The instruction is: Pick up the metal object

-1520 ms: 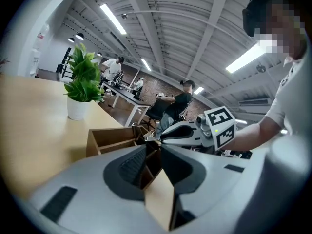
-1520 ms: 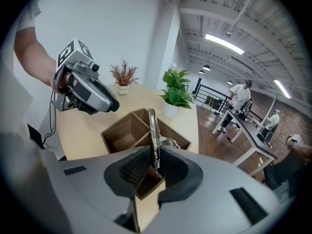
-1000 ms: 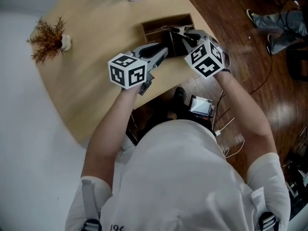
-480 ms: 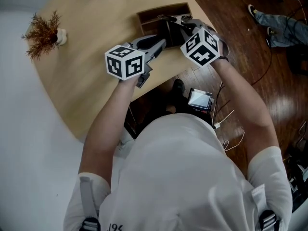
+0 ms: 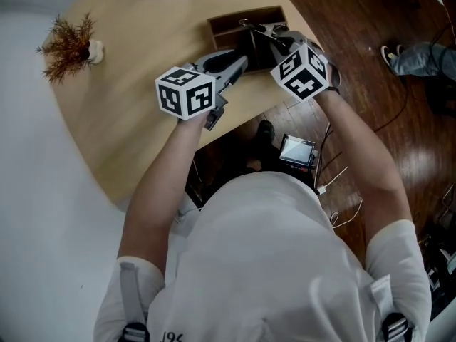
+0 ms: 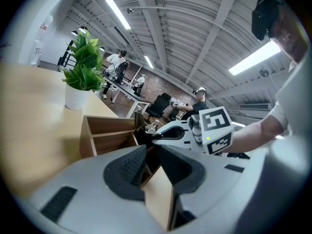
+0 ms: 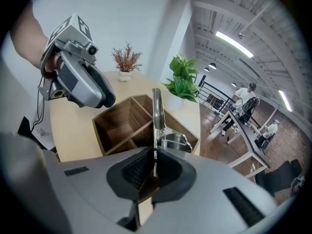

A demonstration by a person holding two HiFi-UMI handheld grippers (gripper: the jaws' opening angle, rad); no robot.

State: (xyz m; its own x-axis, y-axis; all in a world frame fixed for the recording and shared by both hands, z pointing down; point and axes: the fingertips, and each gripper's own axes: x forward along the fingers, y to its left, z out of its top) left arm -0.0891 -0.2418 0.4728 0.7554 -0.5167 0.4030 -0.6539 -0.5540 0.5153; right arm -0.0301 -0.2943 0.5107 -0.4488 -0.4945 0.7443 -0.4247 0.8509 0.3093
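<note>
Right gripper (image 7: 155, 156) jaws pinch the lower end of the metal object (image 7: 157, 112), a thin flat strip standing upright out of the jaws toward 12 o'clock. A small spring and a rounded metal part (image 7: 175, 141) sit beside the strip at about 2 o'clock from the jaw tips, low in the far compartment of the wooden box (image 7: 117, 123). The box is open-topped, dark inside, split by dividers, and sits on the light wood bench (image 7: 73, 126). Left gripper (image 6: 152, 147) jaws are pressed nearly together with nothing visibly between them, tips just beside the box's near corner; contact unclear. In the head view the left gripper (image 5: 244, 61) points toward 2 o'clock at the box (image 5: 242, 16) and the right gripper (image 5: 260, 33) reaches in from 4 o'clock, both tips close together at the box's near edge. Green plant in a white pot (image 7: 183, 84) stands just past the box at 12 o'clock. Dried plant (image 5: 68, 45) sits well apart at 10 o'clock on the bench (image 5: 135, 91). Dark wood floor (image 5: 370, 98) at 3 o'clock.
</note>
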